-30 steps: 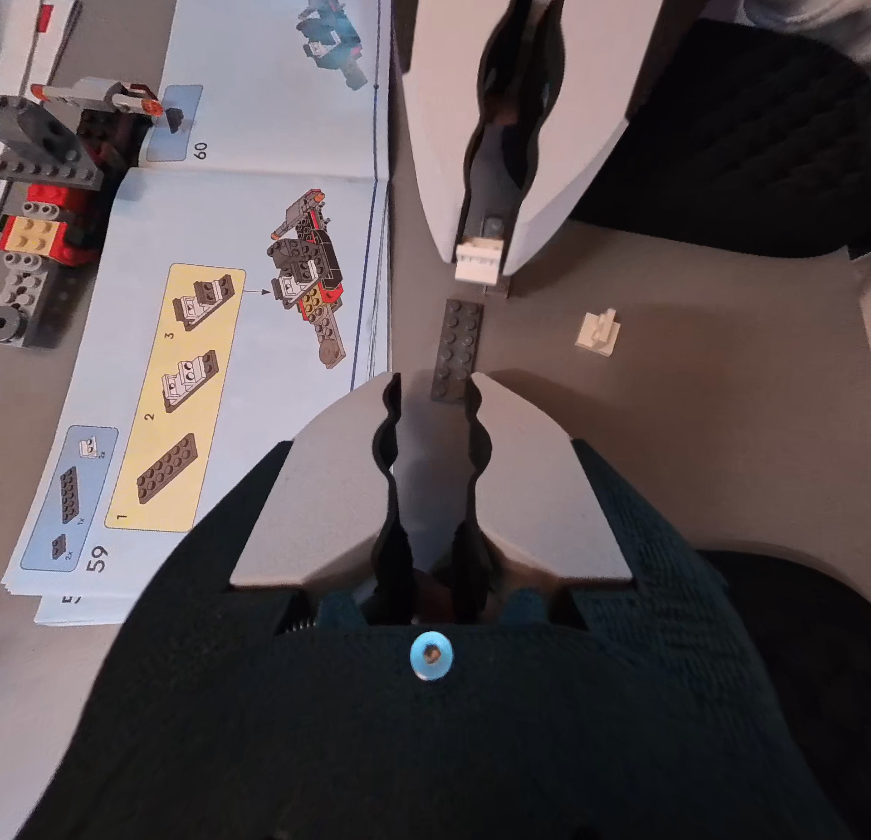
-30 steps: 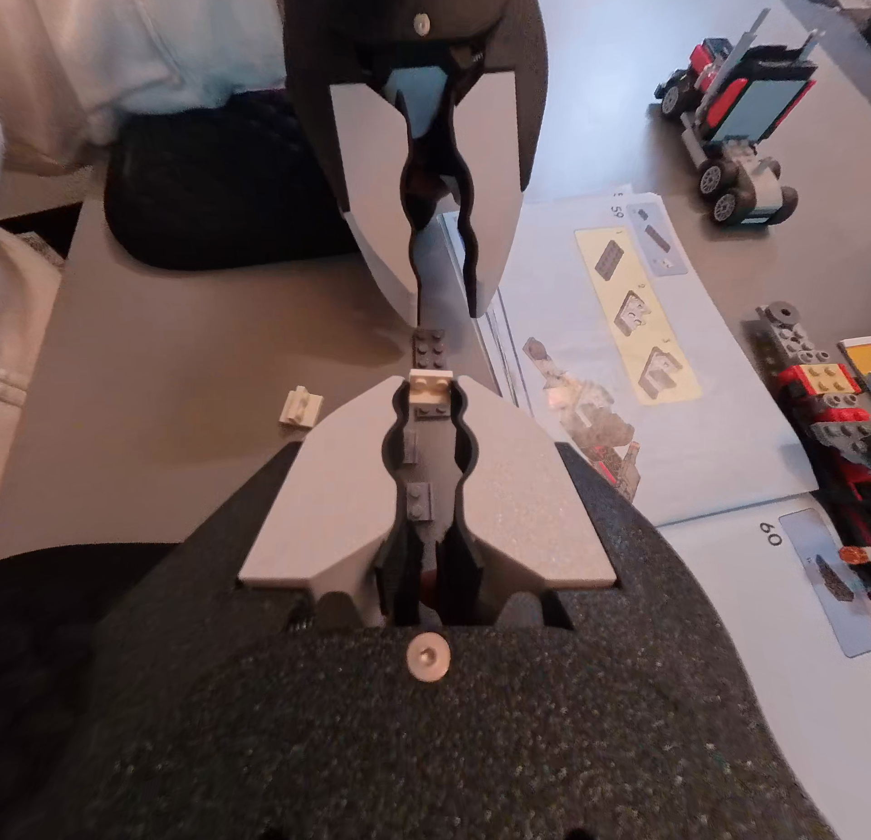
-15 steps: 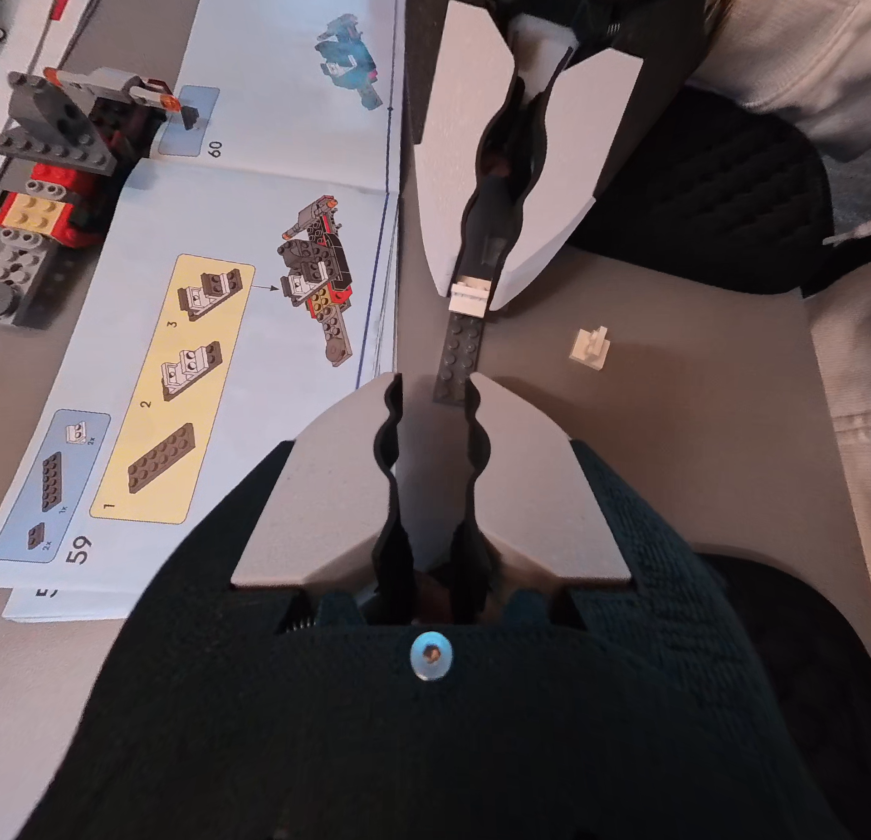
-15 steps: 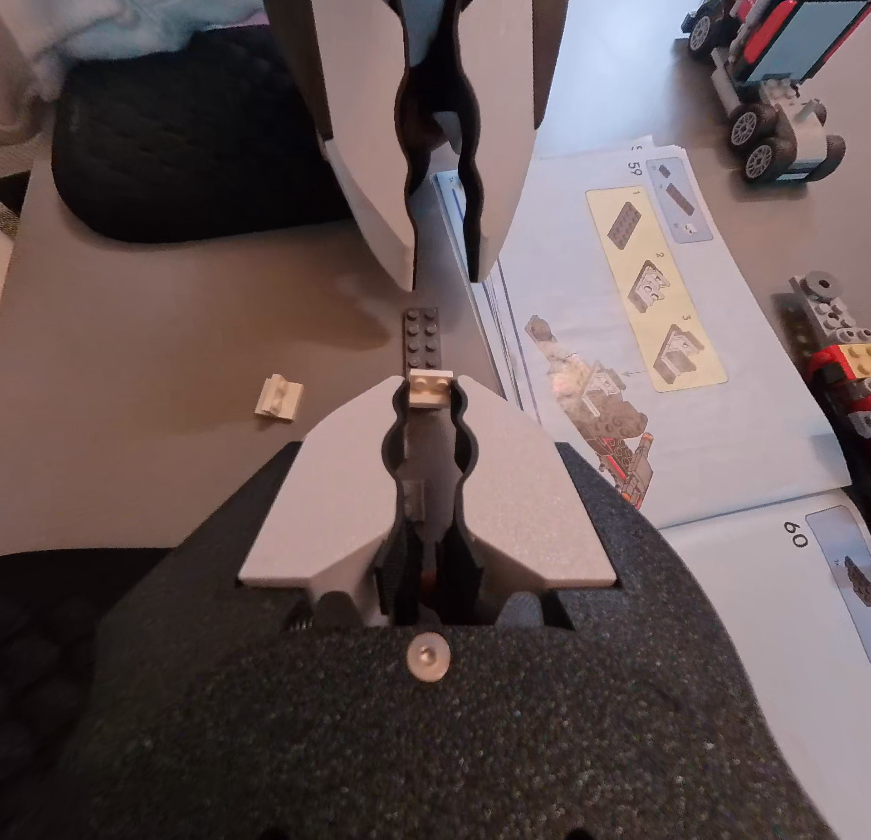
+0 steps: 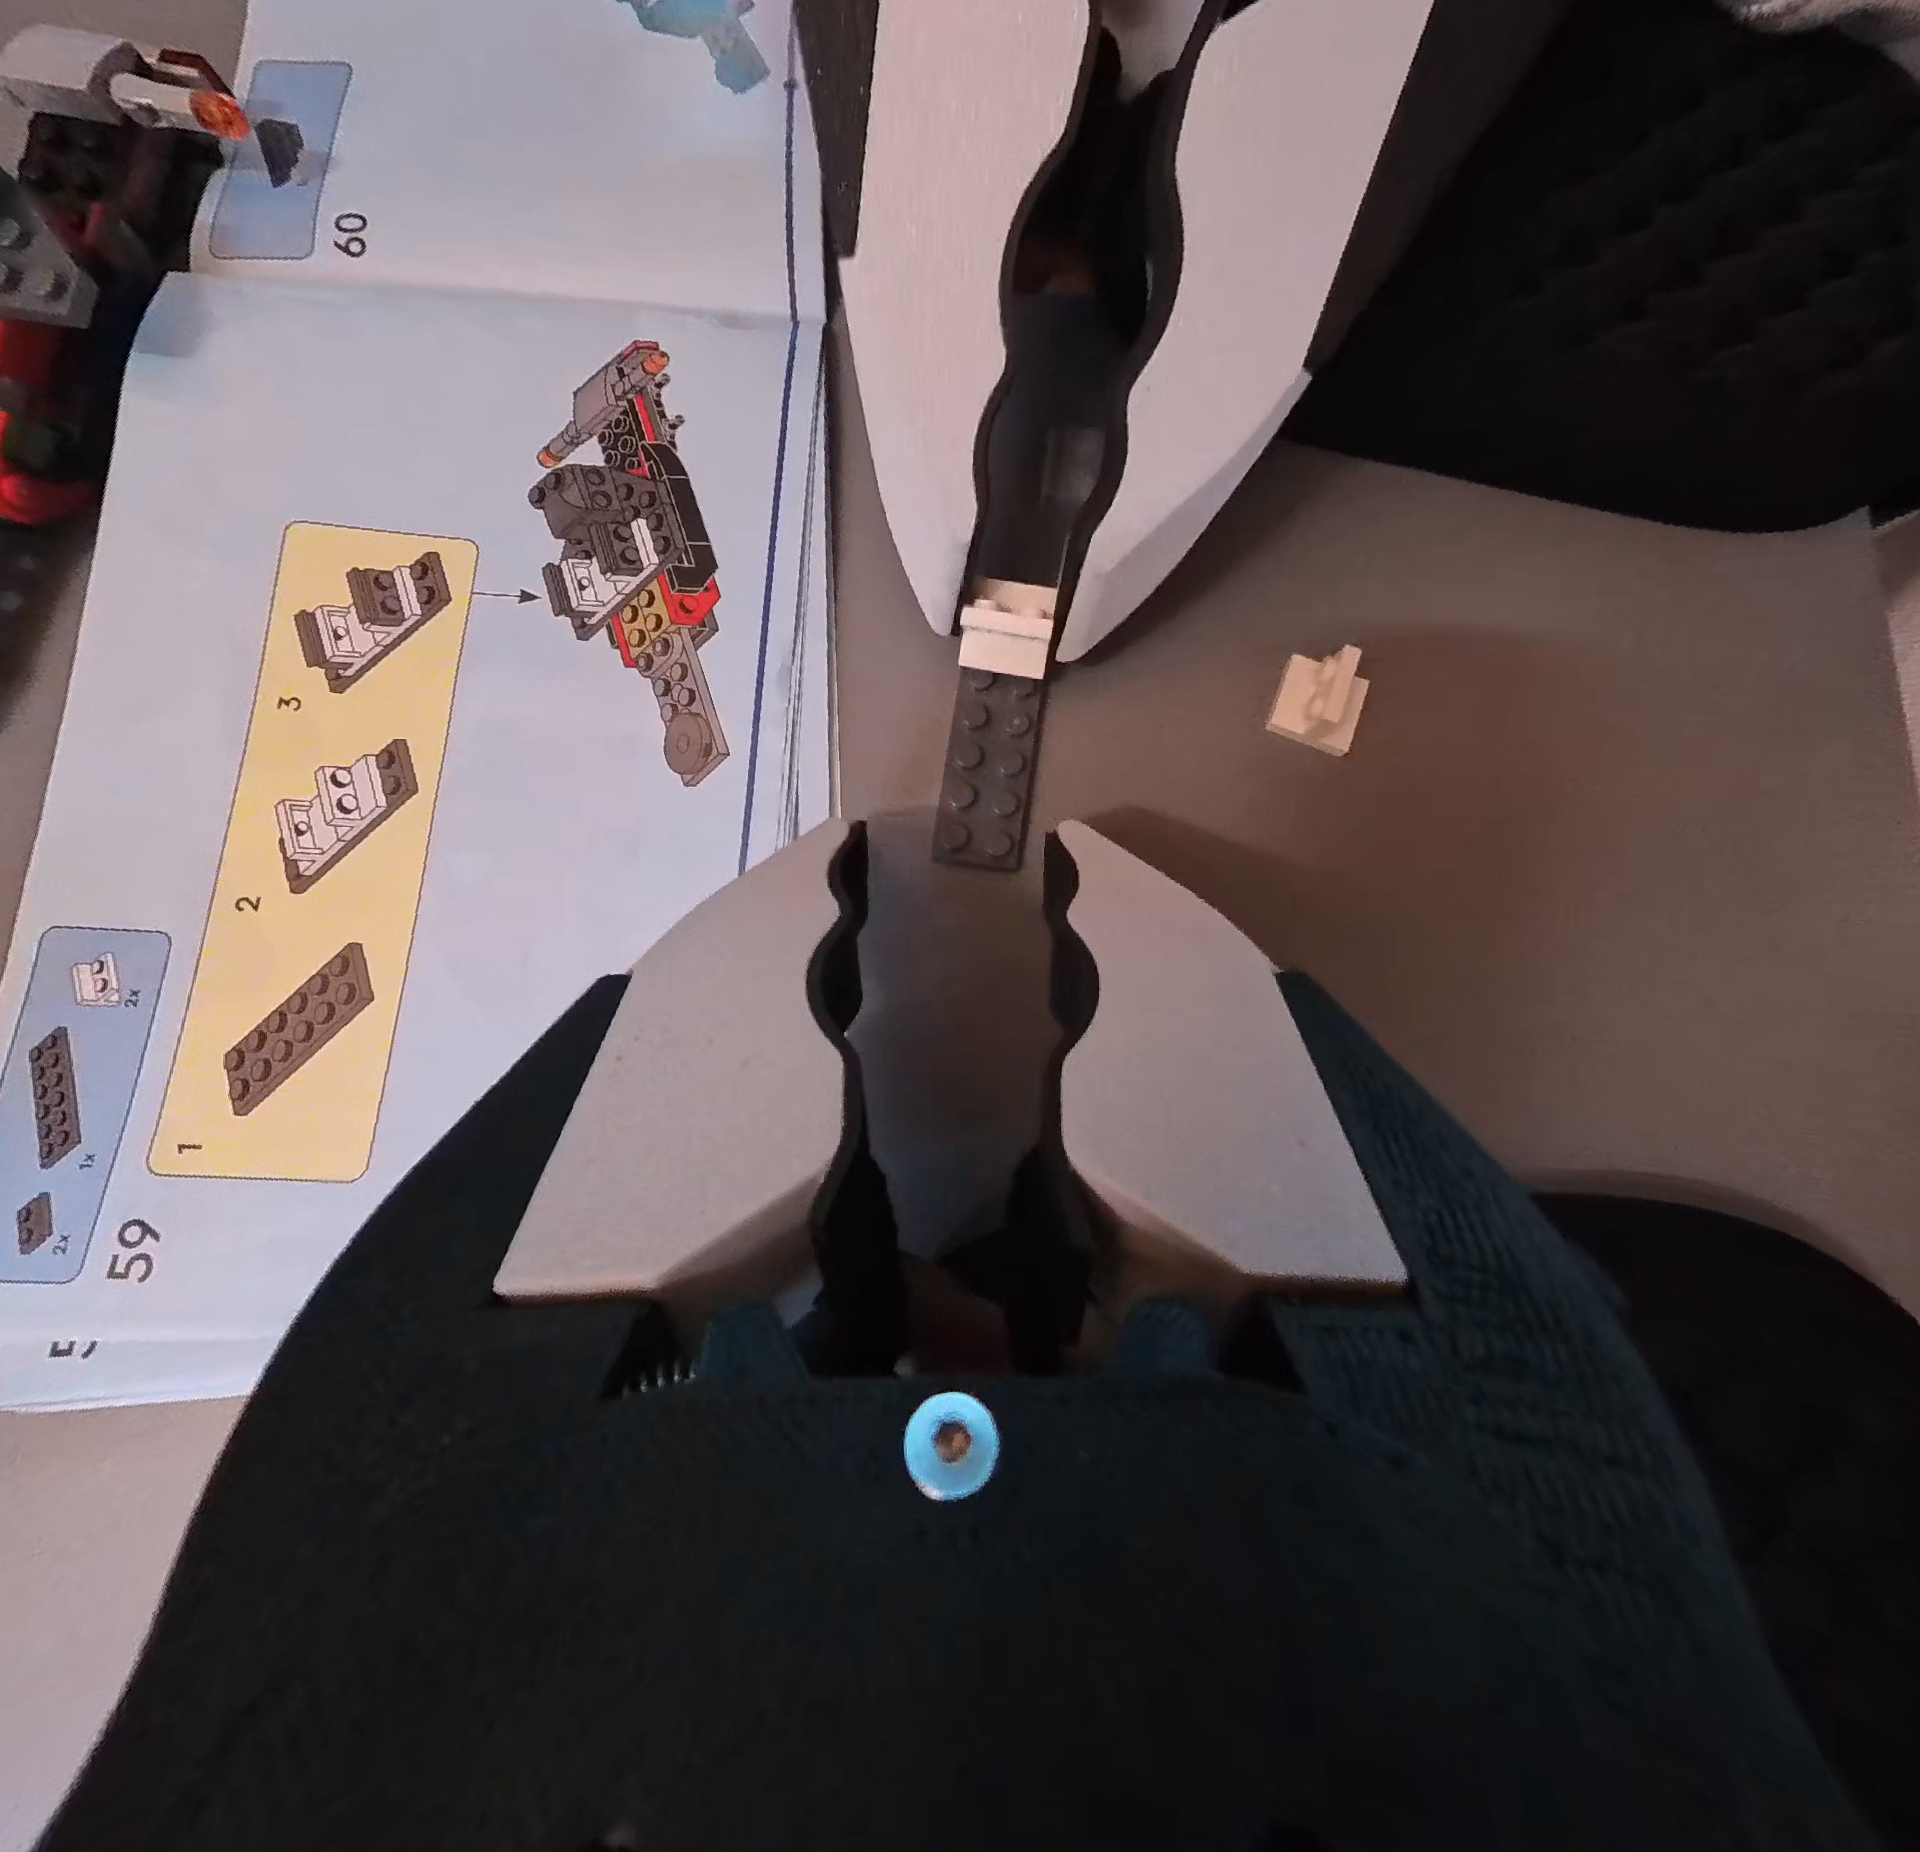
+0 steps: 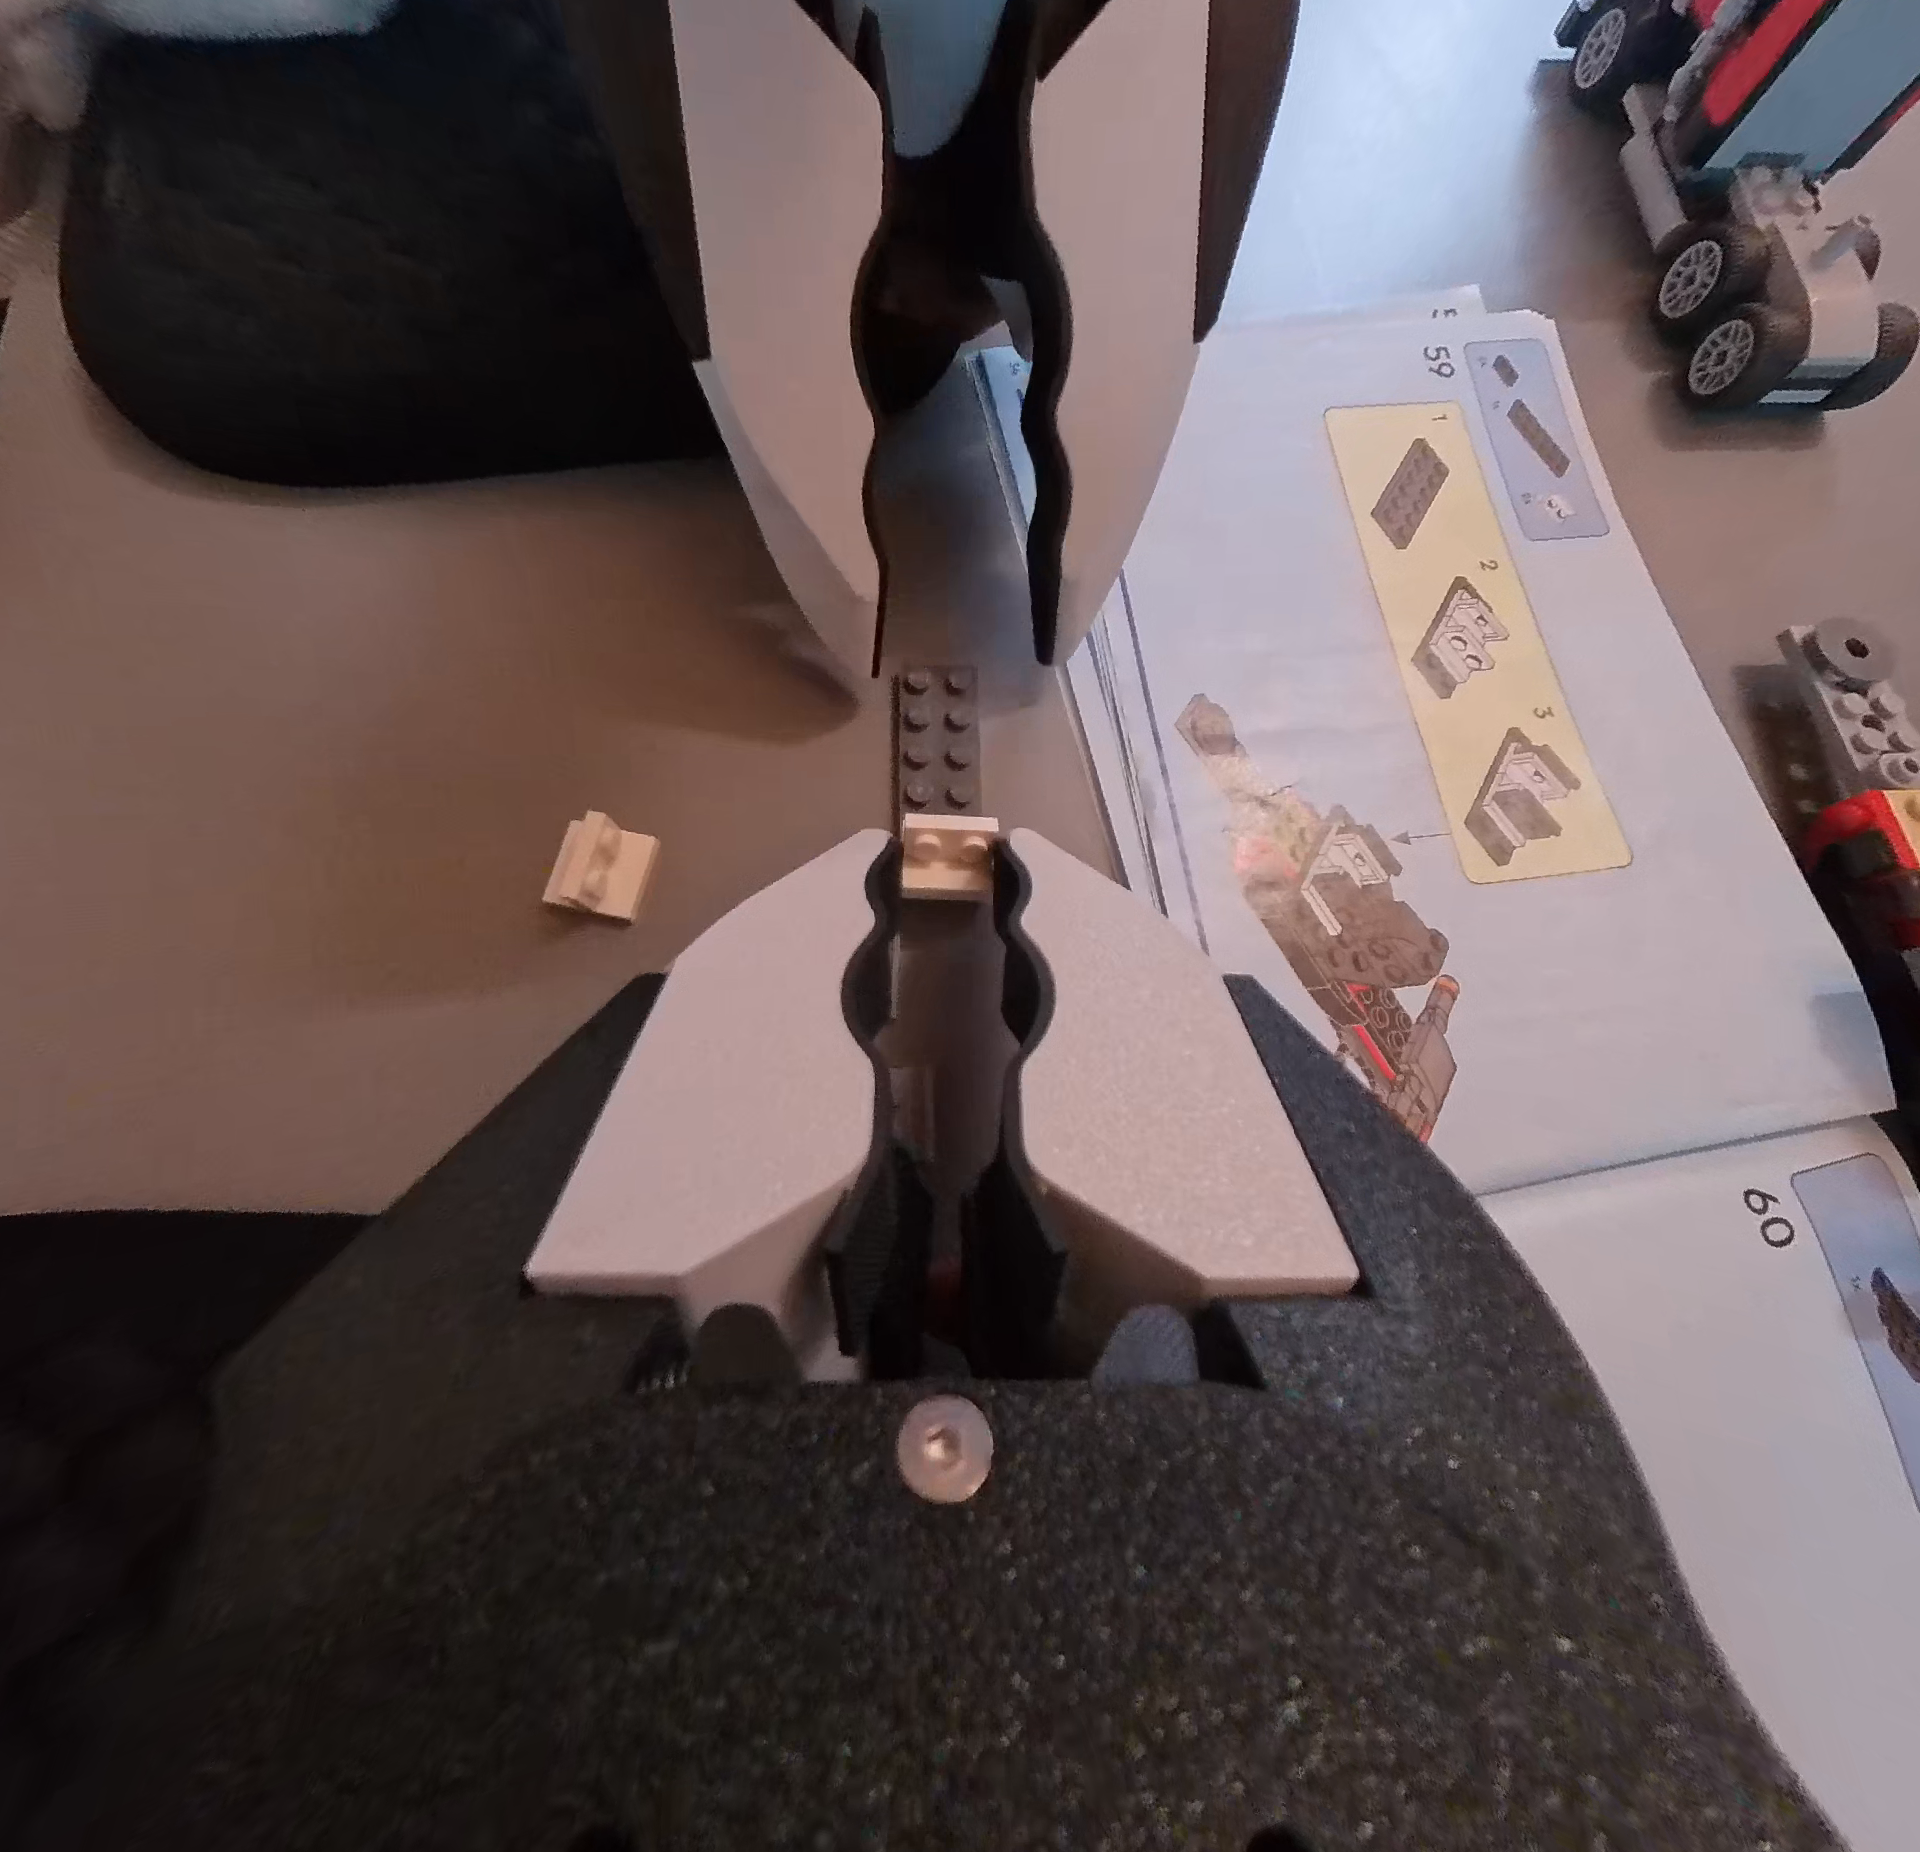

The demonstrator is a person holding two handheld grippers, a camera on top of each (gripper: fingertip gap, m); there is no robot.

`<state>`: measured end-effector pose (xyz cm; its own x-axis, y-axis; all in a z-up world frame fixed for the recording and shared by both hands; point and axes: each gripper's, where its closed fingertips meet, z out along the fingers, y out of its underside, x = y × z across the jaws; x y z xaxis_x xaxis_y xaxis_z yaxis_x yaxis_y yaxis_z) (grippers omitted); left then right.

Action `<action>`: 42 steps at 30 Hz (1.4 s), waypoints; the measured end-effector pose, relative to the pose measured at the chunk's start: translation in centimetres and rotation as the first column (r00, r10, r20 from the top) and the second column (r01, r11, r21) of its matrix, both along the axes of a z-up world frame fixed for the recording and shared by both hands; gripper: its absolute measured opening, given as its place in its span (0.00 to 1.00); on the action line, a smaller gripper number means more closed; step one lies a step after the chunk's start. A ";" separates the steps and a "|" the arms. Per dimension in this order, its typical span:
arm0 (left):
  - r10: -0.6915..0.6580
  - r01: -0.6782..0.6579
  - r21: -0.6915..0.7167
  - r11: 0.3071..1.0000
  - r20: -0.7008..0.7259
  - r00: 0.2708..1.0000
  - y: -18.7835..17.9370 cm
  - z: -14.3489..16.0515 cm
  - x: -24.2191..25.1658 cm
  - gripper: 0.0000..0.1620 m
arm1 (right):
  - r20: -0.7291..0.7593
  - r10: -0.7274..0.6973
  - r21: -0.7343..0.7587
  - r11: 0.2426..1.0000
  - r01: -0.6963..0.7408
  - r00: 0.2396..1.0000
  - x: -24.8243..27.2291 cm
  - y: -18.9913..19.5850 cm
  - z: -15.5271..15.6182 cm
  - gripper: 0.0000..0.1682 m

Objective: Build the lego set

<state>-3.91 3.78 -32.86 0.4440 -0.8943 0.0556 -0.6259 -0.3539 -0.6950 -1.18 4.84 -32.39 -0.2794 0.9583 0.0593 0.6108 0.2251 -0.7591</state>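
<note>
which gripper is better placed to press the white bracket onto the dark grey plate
Right. The right gripper already grips the small white bracket piece over the long dark grey studded plate. The left gripper is open and empty at the plate's other end.

left gripper (image 5: 951,846): pale grey wedge fingers, black wavy inner edges, coarse black printed body, blue-ringed screw at centre | right gripper (image 6: 948,852): same grey fingers, black scalloped liners, speckled black body, plain silver screw, small spring at left base
</note>
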 end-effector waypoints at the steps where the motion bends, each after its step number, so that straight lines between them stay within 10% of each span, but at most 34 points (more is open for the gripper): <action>1: -0.002 0.002 0.001 1.000 -0.011 1.000 0.0 -0.1 0.0 0.19 | 0.000 0.000 0.001 1.000 0.000 1.000 0.0 0.0 0.0 0.10; 17: -0.004 0.004 -0.001 1.000 0.004 1.000 0.0 0.0 0.1 0.16 | -0.194 -0.149 -0.103 0.986 0.131 0.970 1.6 2.8 4.6 0.10; 42: -0.005 0.005 0.001 1.000 -0.032 0.999 0.0 -0.5 0.1 0.14 | 0.039 -0.011 0.031 0.999 0.010 0.999 -0.8 -0.4 -0.2 0.10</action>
<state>-3.85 3.78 -33.31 0.4408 -0.8967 0.0406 -0.6493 -0.3498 -0.6753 -1.96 4.45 -32.58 -0.2720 0.9591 0.0784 0.6424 0.2417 -0.7272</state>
